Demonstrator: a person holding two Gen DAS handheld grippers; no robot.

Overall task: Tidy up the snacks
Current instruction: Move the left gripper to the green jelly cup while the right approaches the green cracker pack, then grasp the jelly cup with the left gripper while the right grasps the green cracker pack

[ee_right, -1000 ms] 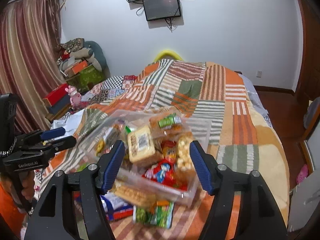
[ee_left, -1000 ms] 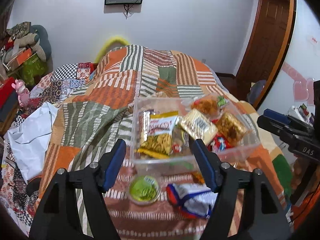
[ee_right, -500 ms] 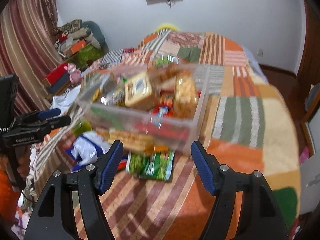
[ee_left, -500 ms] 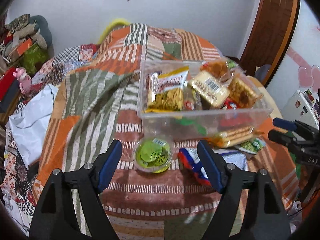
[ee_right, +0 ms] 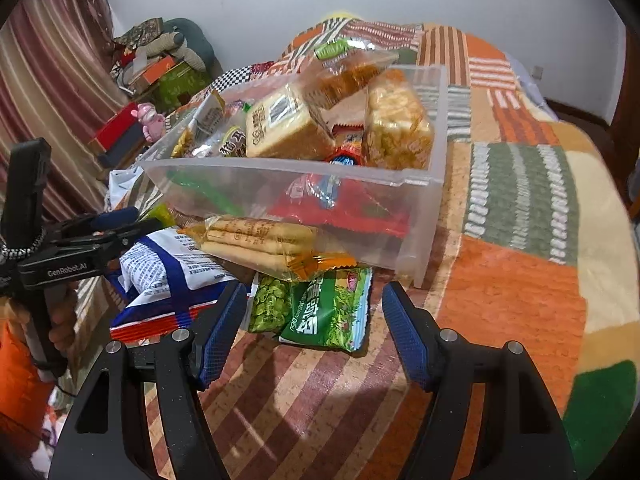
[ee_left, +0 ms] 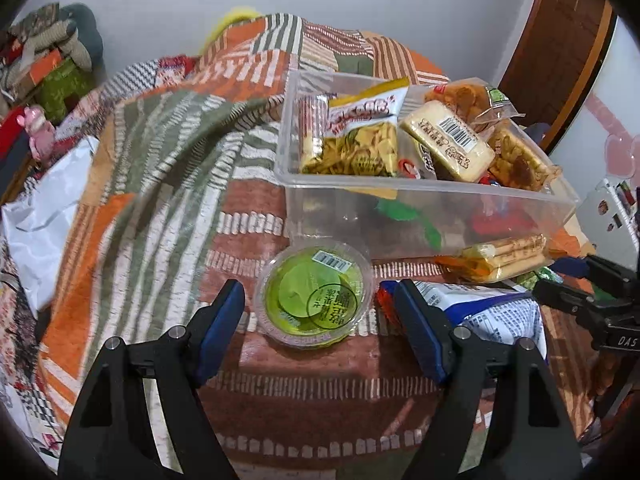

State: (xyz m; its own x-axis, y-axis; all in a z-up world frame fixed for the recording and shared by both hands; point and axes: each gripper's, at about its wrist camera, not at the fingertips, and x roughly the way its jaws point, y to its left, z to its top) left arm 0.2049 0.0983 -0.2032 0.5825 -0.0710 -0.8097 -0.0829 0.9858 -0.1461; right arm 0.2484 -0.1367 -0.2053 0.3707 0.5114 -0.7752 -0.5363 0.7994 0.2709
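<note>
A clear plastic bin [ee_left: 344,216] [ee_right: 256,184] full of snack packs stands on the patchwork bed. A round green jelly cup [ee_left: 316,294] lies in front of it, between the fingers of my open left gripper [ee_left: 318,312]. A blue-white bag [ee_left: 492,312] [ee_right: 172,276] and a pack of biscuit sticks [ee_left: 504,258] [ee_right: 260,244] lie beside it. My right gripper [ee_right: 314,316] is open just short of a green pea pack [ee_right: 324,308]. Both grippers are empty.
The bed's quilt [ee_right: 520,240] spreads right and behind the bin. A white plastic bag [ee_left: 44,216] lies at the left edge. Boxes and stuffed toys [ee_right: 160,64] pile by the curtain. A wooden door [ee_left: 560,48] stands at the right.
Both grippers have moved down and closer to the snacks before the bin. The jelly cup now sits between my left fingers and the pea pack lies just before my right fingers.
</note>
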